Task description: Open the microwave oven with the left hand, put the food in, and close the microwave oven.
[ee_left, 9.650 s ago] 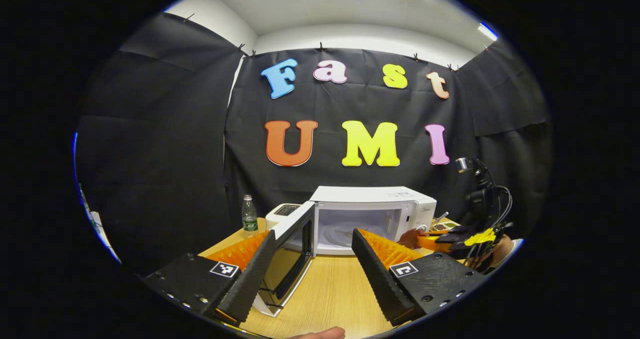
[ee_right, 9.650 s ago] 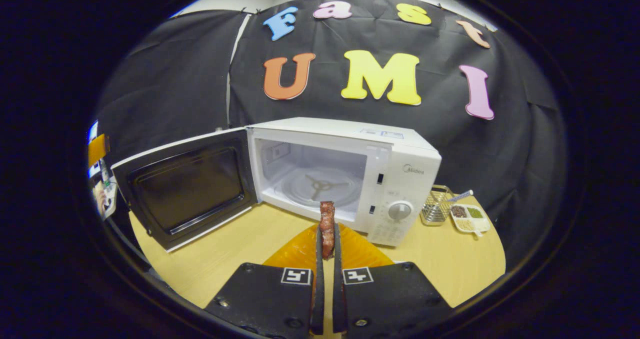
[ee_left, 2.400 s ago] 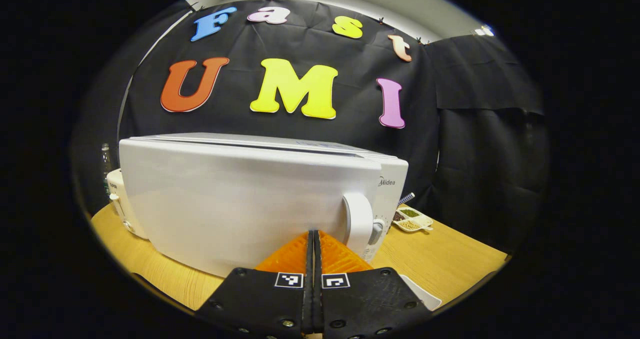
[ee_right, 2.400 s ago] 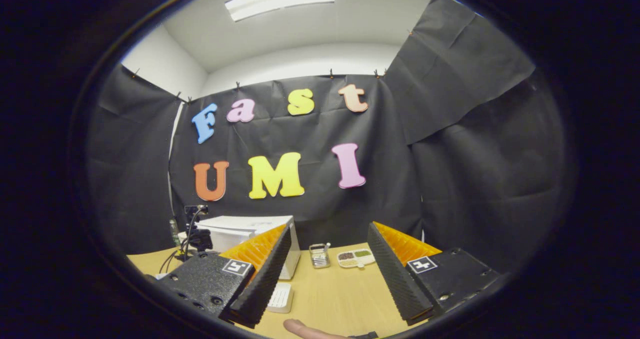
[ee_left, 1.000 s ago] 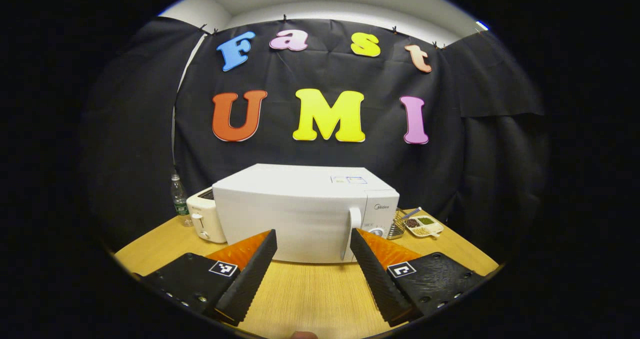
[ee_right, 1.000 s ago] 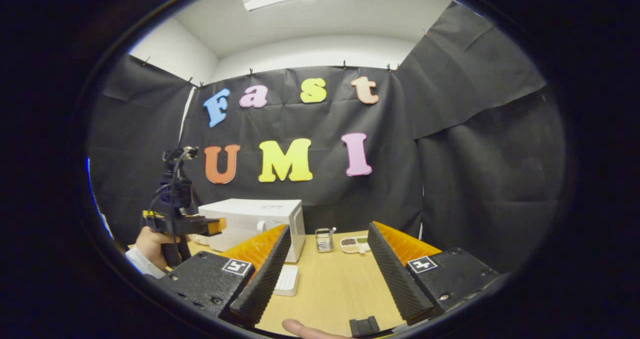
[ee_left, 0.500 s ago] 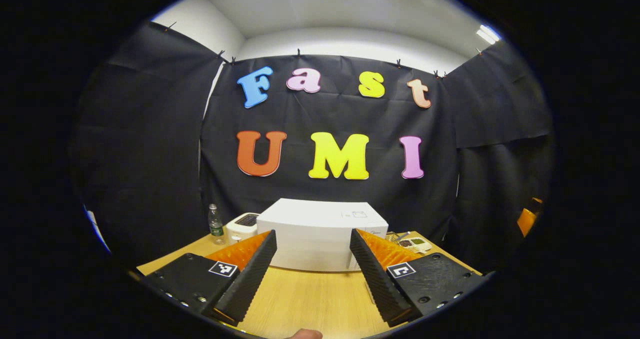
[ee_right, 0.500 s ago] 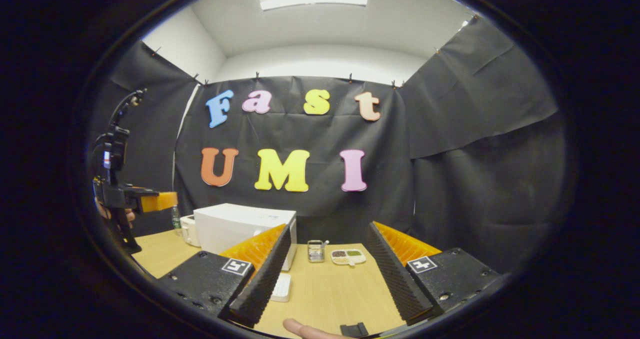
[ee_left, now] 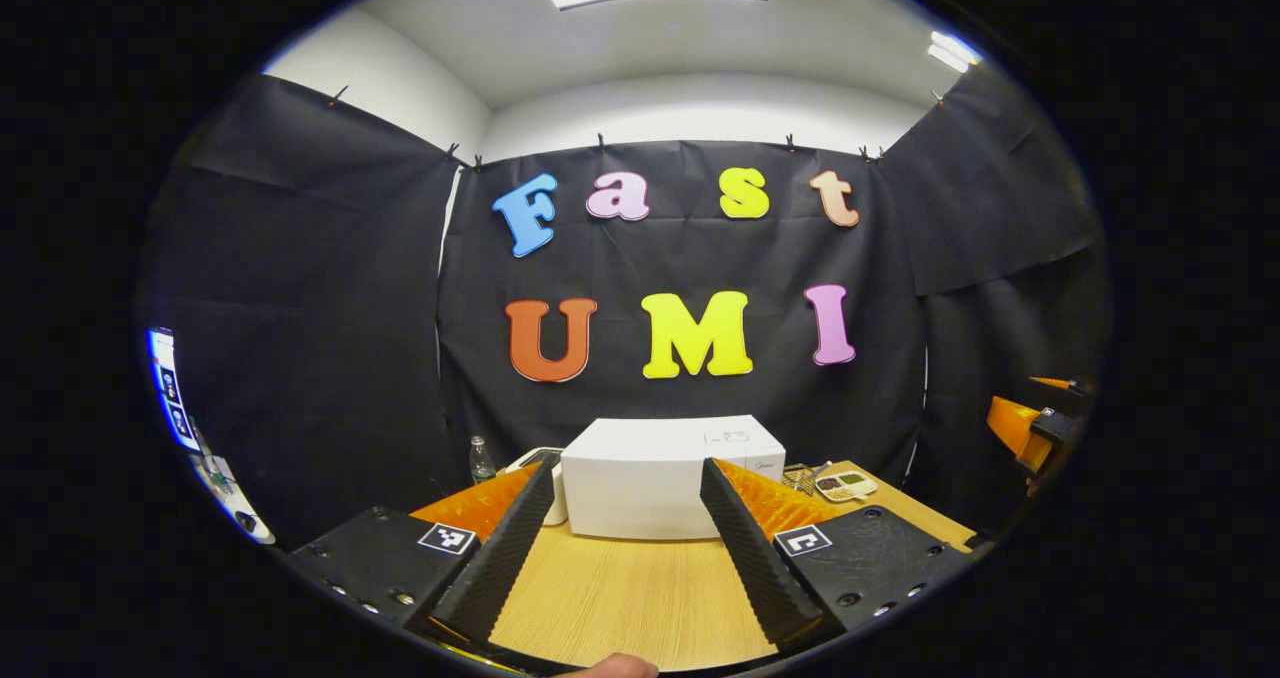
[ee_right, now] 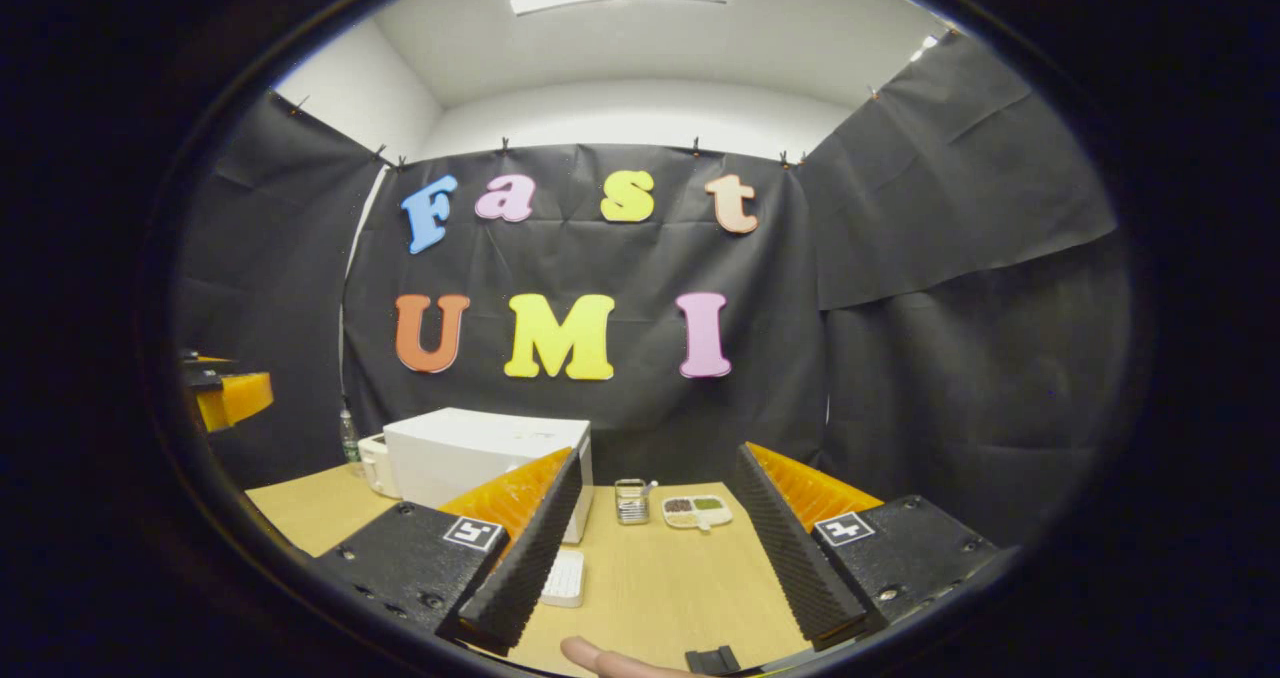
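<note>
The microwave (ee_left: 672, 478) sits low in the middle of the left gripper view with its door shut flush against the white body, and nothing of the food can be seen, so my guess is that it is inside and the job is as good as finished — nothing left but to put the tools down. The left gripper (ee_left: 625, 548) hangs well back from the oven over the near part of the wooden table (ee_left: 630, 598), its two ribbed fingers spread wide with nothing between them. The right gripper (ee_right: 655, 548) is just as wide and just as empty at the bottom of the right gripper view, pointing across bare wood toward a small wire basket (ee_right: 631, 501) and a little divided dish (ee_right: 697, 510) at the back of the frame. In that view the microwave stands at the lower left, and a small white pad (ee_right: 564, 578) lies on the table just beside the left finger. A white toaster (ee_right: 377, 464) and a water bottle (ee_left: 480, 458) stand close by the oven on its left side. There is plenty of open tabletop between both tools and the oven — the nearest limits are the table's front edge under the fingers and the black cloth walls at both sides. A fingertip (ee_right: 600, 658) peeks in at the very bottom edge.
</note>
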Motion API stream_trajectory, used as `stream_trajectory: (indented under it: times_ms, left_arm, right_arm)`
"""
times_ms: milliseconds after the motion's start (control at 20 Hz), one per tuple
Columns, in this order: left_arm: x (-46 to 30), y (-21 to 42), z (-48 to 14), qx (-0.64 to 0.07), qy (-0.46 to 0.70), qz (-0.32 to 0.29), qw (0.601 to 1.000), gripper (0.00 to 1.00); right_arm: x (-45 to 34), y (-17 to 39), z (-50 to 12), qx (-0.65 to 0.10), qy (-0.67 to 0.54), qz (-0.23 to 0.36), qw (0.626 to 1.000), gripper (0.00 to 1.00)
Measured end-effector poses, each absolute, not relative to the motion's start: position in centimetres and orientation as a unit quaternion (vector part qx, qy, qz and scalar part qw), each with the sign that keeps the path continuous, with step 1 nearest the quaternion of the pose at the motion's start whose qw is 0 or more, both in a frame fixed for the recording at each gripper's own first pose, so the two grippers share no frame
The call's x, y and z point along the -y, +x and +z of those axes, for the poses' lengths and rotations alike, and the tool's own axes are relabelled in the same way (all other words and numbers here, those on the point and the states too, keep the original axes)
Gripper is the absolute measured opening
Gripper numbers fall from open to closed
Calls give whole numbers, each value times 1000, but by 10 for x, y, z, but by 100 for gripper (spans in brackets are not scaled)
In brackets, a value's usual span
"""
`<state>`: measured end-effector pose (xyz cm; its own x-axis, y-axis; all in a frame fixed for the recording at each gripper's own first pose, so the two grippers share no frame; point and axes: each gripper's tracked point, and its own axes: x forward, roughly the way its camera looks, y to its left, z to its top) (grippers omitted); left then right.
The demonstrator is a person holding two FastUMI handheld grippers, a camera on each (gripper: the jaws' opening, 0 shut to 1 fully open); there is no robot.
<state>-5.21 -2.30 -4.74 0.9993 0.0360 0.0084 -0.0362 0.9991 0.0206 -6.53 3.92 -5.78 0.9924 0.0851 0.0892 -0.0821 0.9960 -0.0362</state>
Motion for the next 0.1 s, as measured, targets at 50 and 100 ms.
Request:
stream_trajectory:
  times_ms: [50, 100]
  left_arm:
    - [24, -56, -43, 10, 18, 18, 1000, 93]
    - [27, -57, -40, 13, 23, 16, 1000, 81]
  right_arm:
    - [-40, -66, -55, 45, -16, 43, 998, 86]
    - [-39, -66, -51, 45, -15, 44, 998, 86]
